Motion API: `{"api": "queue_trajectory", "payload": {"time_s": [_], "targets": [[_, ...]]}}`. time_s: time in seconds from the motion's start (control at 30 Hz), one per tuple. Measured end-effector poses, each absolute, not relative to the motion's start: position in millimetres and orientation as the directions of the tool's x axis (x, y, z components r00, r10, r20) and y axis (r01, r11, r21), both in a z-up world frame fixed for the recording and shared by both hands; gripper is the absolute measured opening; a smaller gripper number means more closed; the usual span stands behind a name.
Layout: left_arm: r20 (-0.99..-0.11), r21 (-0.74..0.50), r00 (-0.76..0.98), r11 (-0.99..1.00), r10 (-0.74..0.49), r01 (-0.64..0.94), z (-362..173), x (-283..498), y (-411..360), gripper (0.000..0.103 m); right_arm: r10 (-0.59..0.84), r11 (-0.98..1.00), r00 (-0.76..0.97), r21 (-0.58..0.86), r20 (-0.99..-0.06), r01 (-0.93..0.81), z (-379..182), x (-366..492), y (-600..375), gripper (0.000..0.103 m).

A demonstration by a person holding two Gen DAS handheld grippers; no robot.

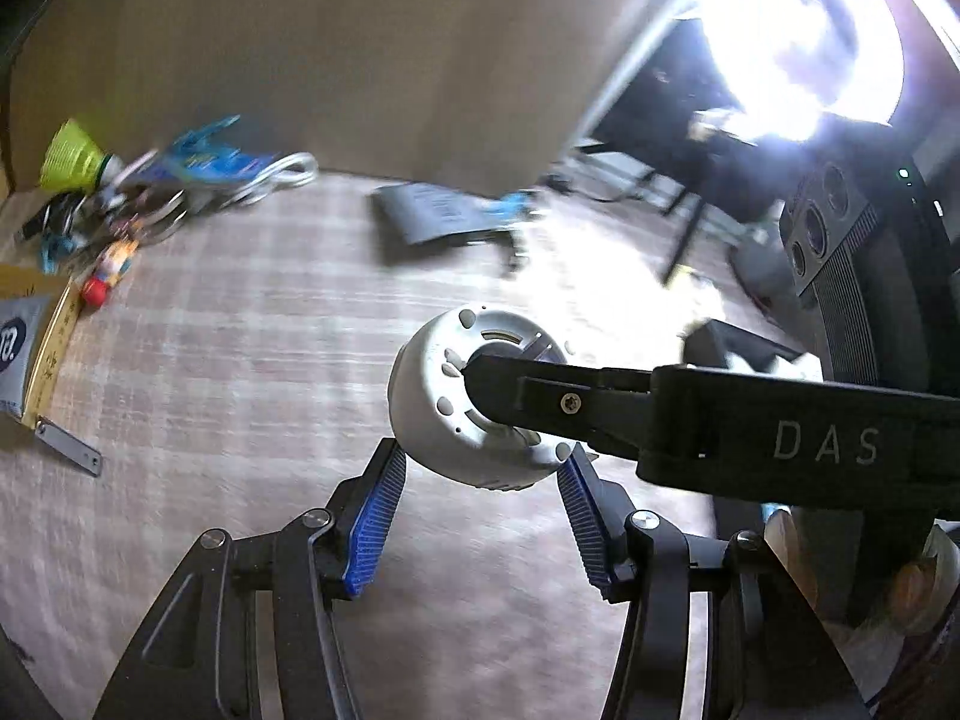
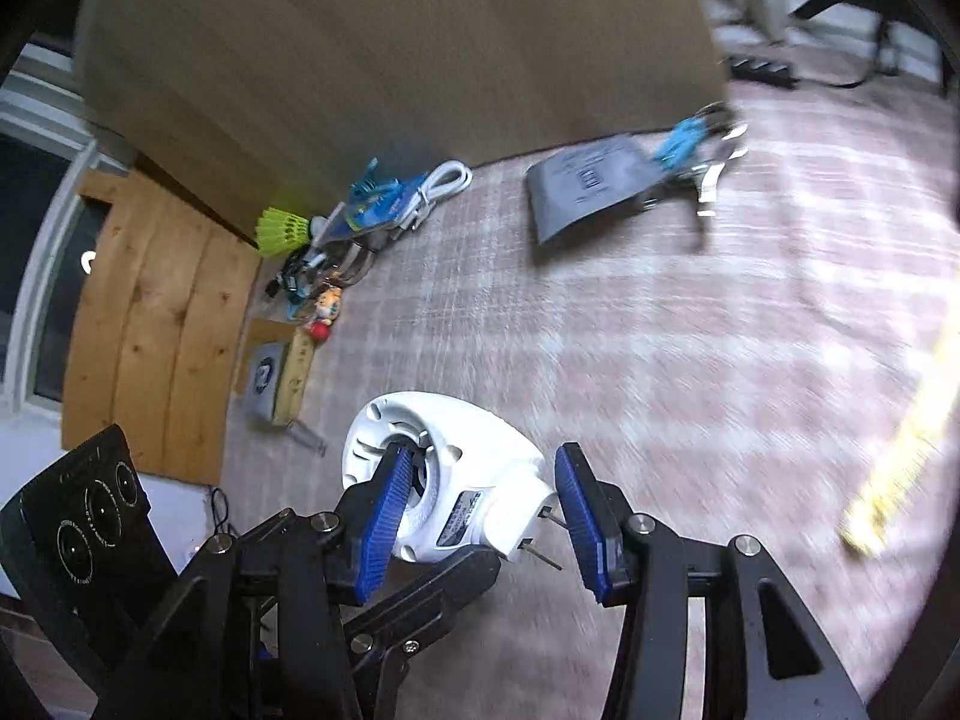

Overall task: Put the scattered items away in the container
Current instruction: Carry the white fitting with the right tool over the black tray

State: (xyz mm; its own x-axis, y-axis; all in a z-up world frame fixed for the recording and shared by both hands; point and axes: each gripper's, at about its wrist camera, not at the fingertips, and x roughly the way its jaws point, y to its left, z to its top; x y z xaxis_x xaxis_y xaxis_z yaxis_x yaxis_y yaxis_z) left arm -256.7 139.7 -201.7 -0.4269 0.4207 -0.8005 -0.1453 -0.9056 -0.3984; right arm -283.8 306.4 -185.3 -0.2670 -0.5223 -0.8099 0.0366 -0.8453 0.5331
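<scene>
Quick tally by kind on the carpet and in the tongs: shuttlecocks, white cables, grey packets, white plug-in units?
shuttlecock: 1
white cable: 1
grey packets: 2
white plug-in unit: 1
Total: 5

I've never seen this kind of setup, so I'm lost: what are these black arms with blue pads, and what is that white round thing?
There is no robot here. A person carries two hand-held claws, each with a wide-angle camera looking along its blue-padded fingers. One picture looks out from the left claw, the other from the right claw. Both grip the same white plug-in device, lifted above a checked carpet: the left claw squeezes its body, while one right finger reaches into its round opening. Near the large cardboard box lie scattered things: a yellow-green shuttlecock, a white cable and a grey packet.
</scene>
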Motion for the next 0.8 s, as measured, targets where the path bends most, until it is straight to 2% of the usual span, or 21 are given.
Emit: {"api": "queue_trajectory", "payload": {"time_s": [0.13, 0.3, 0.5, 0.8], "targets": [[-0.787, -0.397, -0.419, -0.892, 0.453, -0.217, -166, -257, 154, 0.056, -0.488, -0.859, -0.338, 0.512, -0.805, 0.022, -159, -252, 333, 0.046], [-0.777, -0.386, -0.388, -0.862, 0.496, -0.328, -135, -230, 217, 0.057, -0.455, -0.855, -0.411, 0.516, -0.79, -0.045, -138, -208, 391, 0.046], [-0.775, -0.394, -0.296, -0.793, 0.558, -0.465, -122, -198, 311, 0.057, -0.395, -0.843, -0.471, 0.515, -0.789, -0.155, -130, -151, 474, 0.046], [-0.792, -0.382, -0.171, -0.694, 0.586, -0.61, -121, -148, 428, 0.057, -0.326, -0.789, -0.518, 0.529, -0.791, -0.313, -135, -59, 580, 0.046]]}}
